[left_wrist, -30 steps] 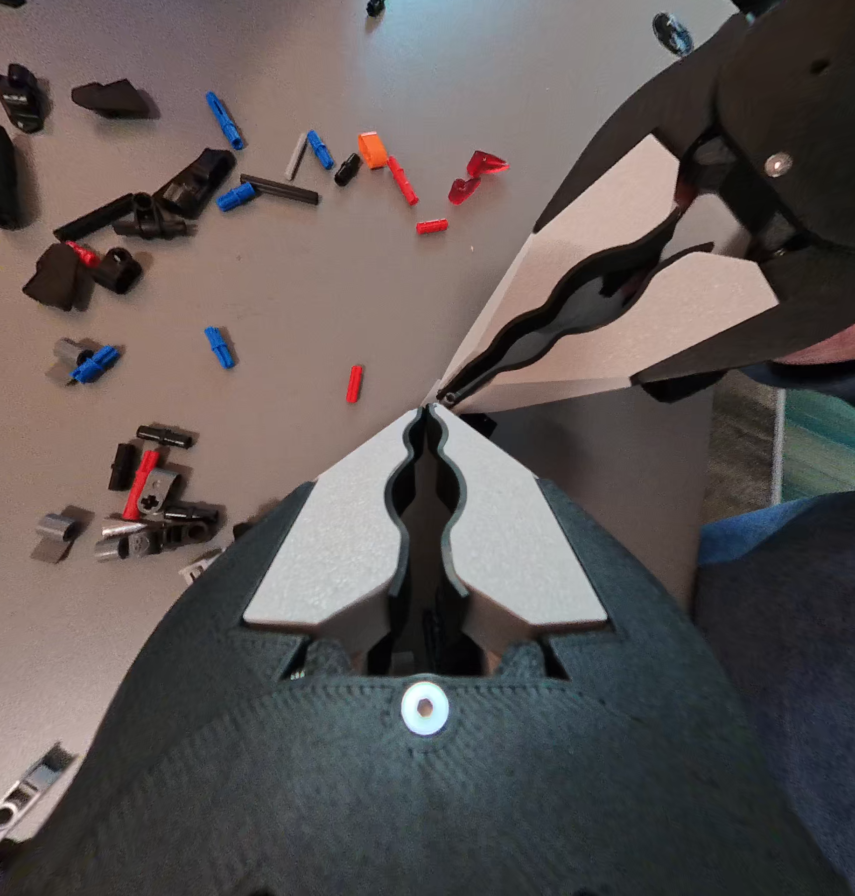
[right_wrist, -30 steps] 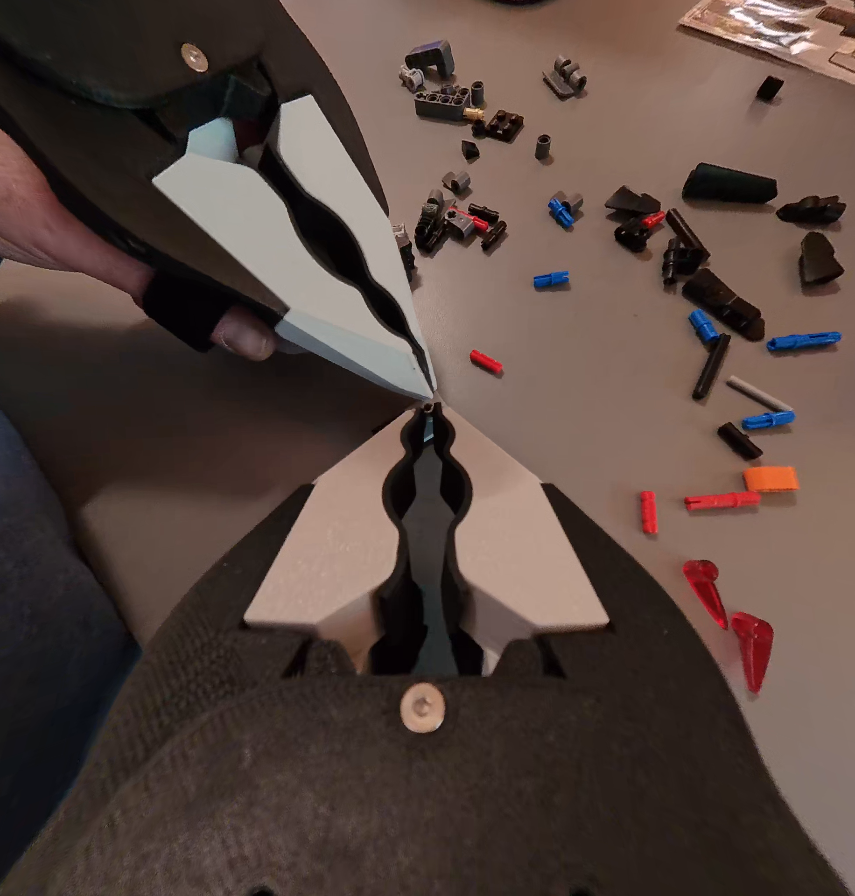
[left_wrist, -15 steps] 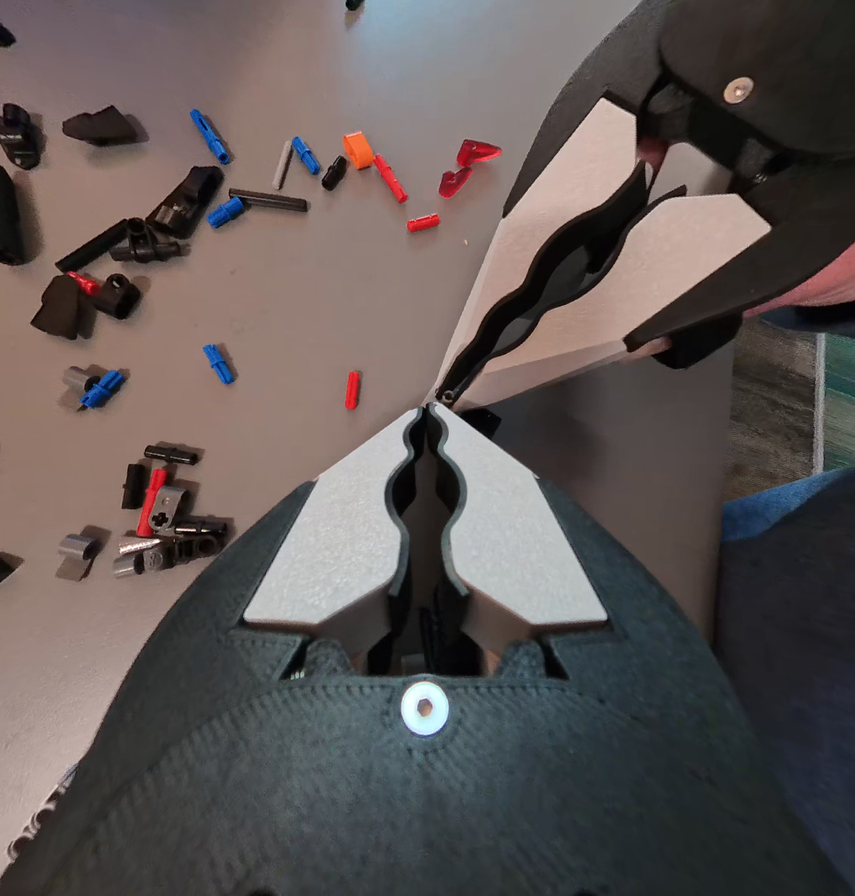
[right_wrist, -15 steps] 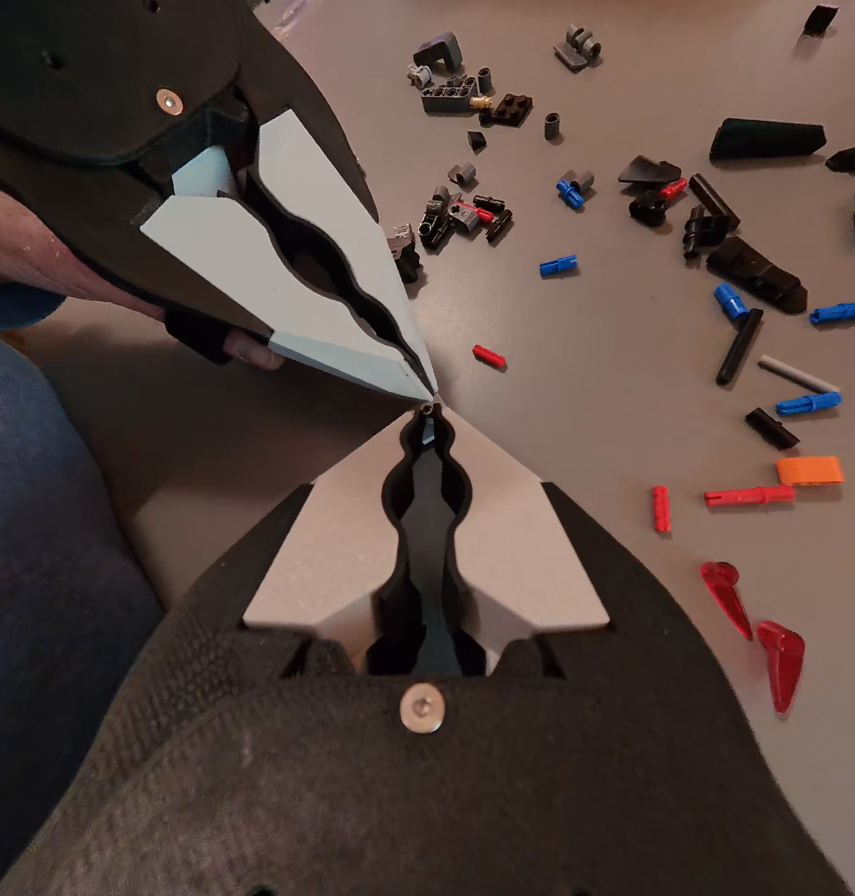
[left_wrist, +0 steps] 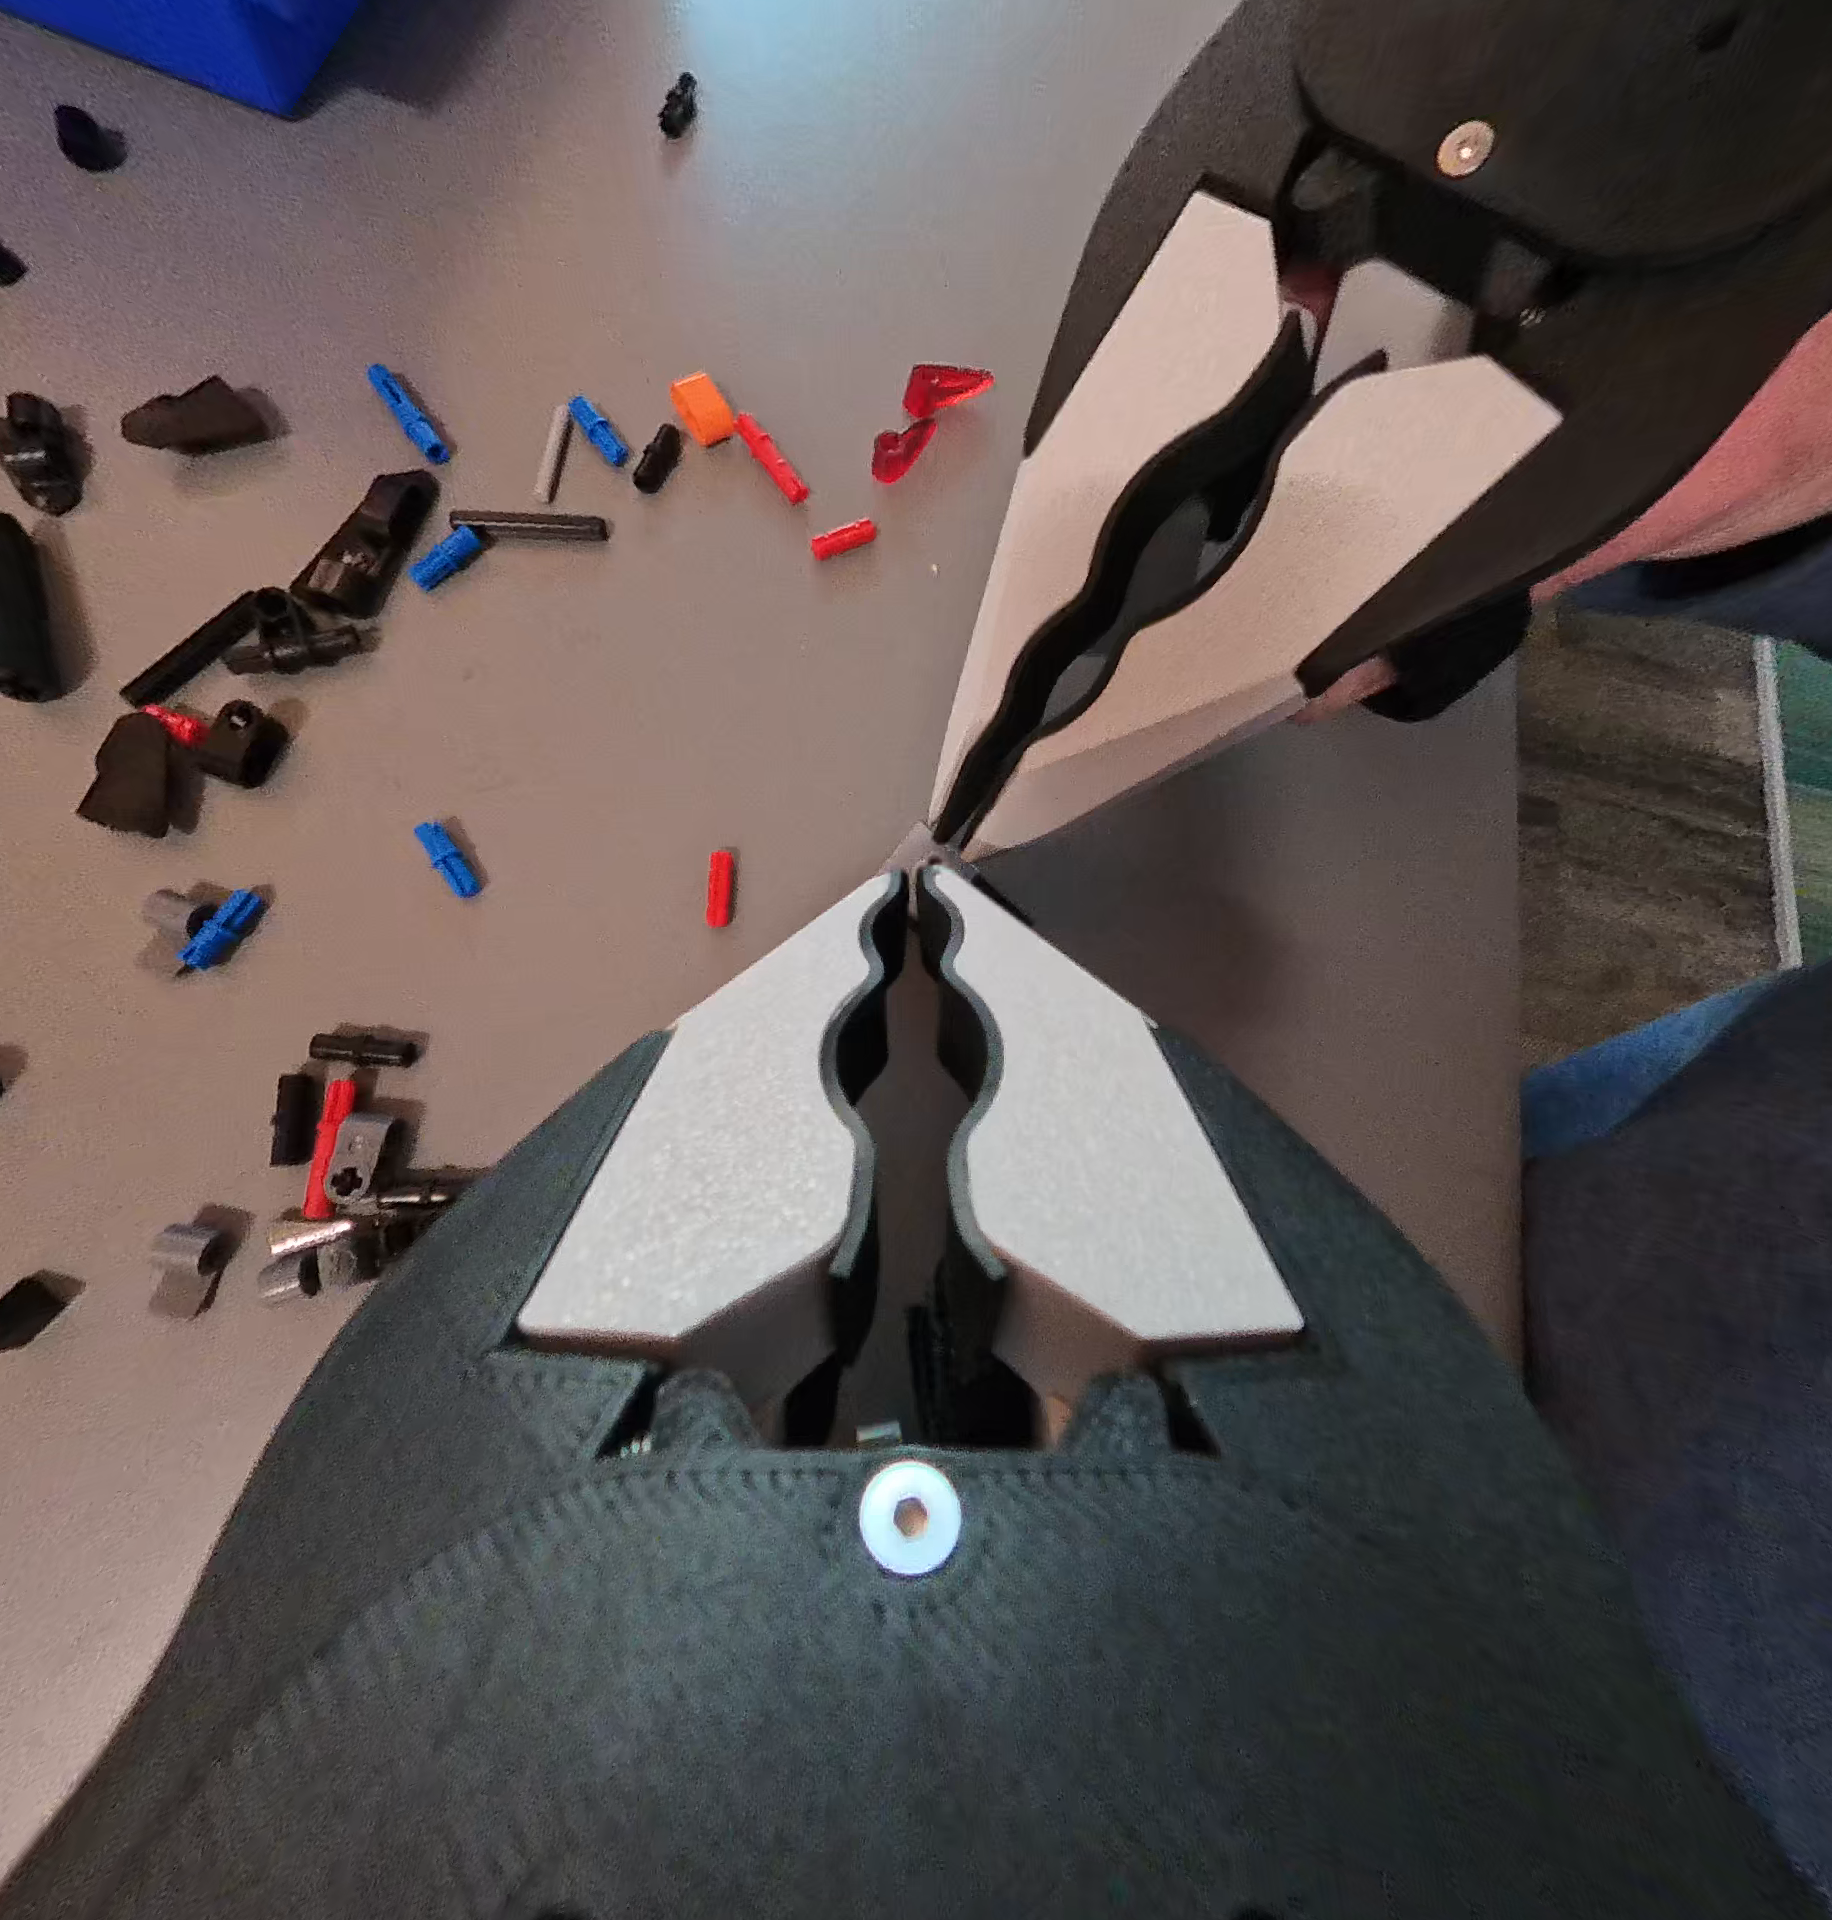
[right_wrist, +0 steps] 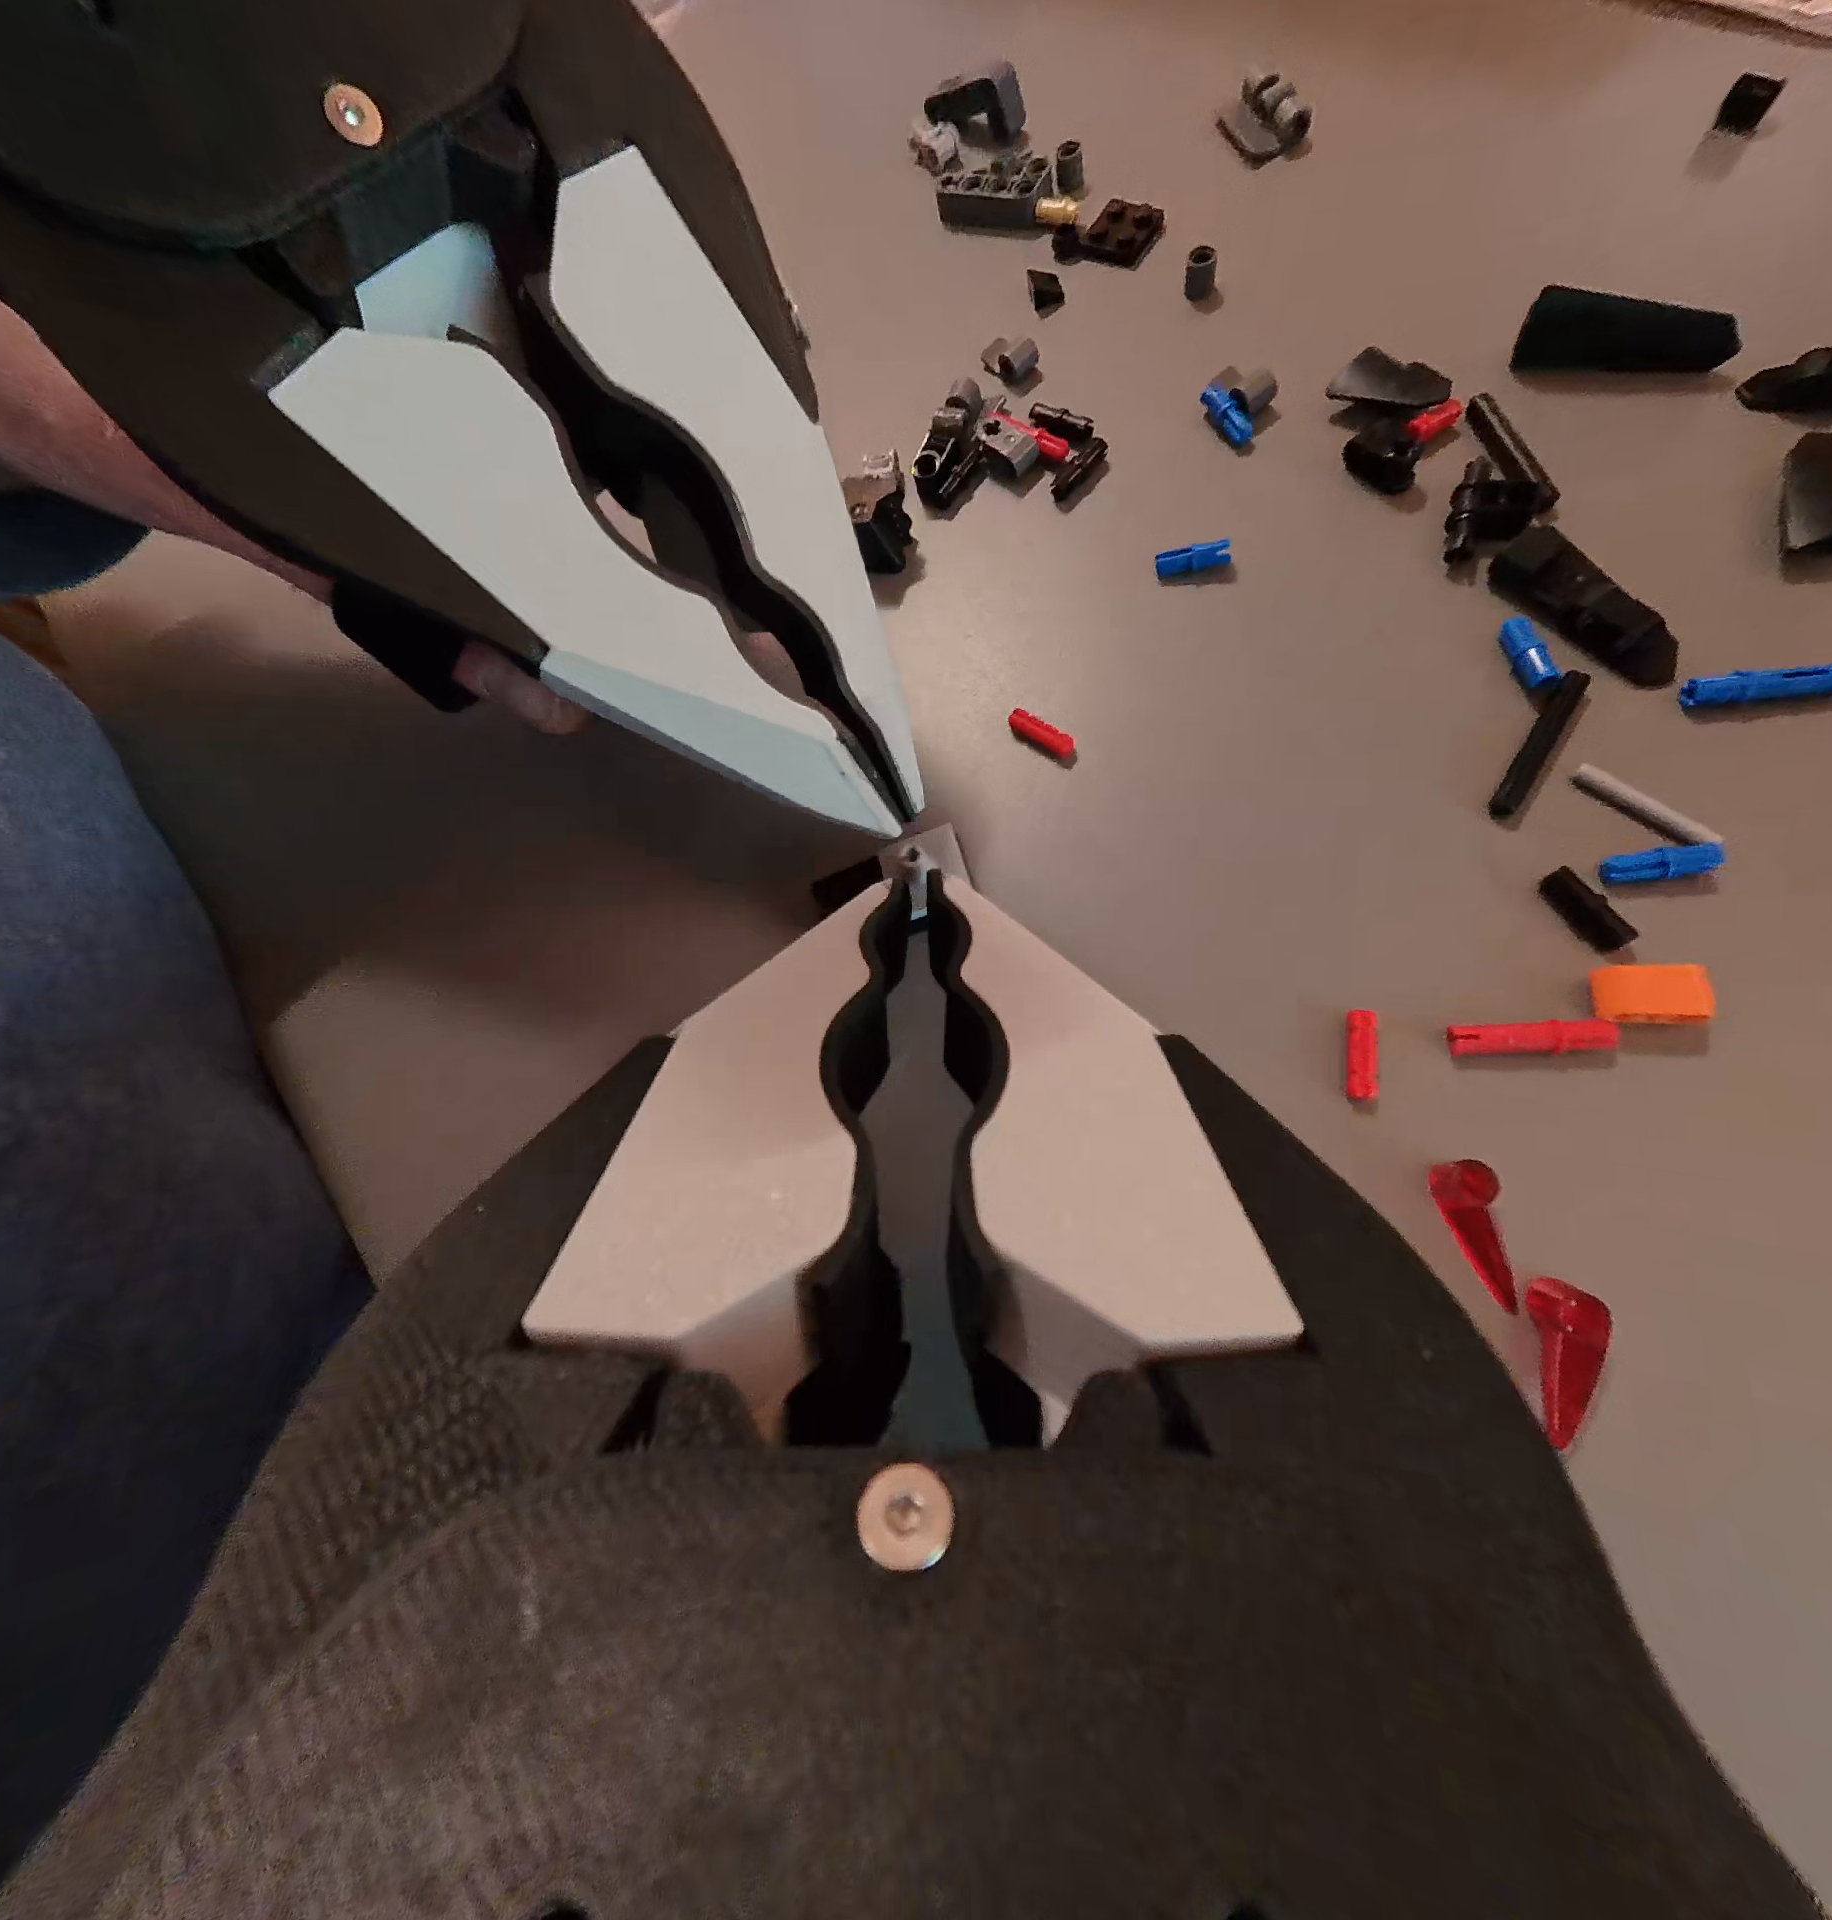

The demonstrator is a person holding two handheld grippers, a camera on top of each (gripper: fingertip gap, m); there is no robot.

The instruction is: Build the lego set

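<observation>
Grippers are being held tip-to-tip above table [left_wrist: 600,727]: left gripper [left_wrist: 912,883] & right gripper [right_wrist: 917,883] both pinching small grey piece [right_wrist: 927,847], prob. for mating w/ black part [right_wrist: 844,883].

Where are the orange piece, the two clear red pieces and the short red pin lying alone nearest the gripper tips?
orange piece [right_wrist: 1652,993], right wrist view, middle of its top face.
clear red pieces [right_wrist: 1566,1351], right wrist view, body of the nearer one.
short red pin [left_wrist: 720,886], left wrist view, middle of its shaft.
</observation>
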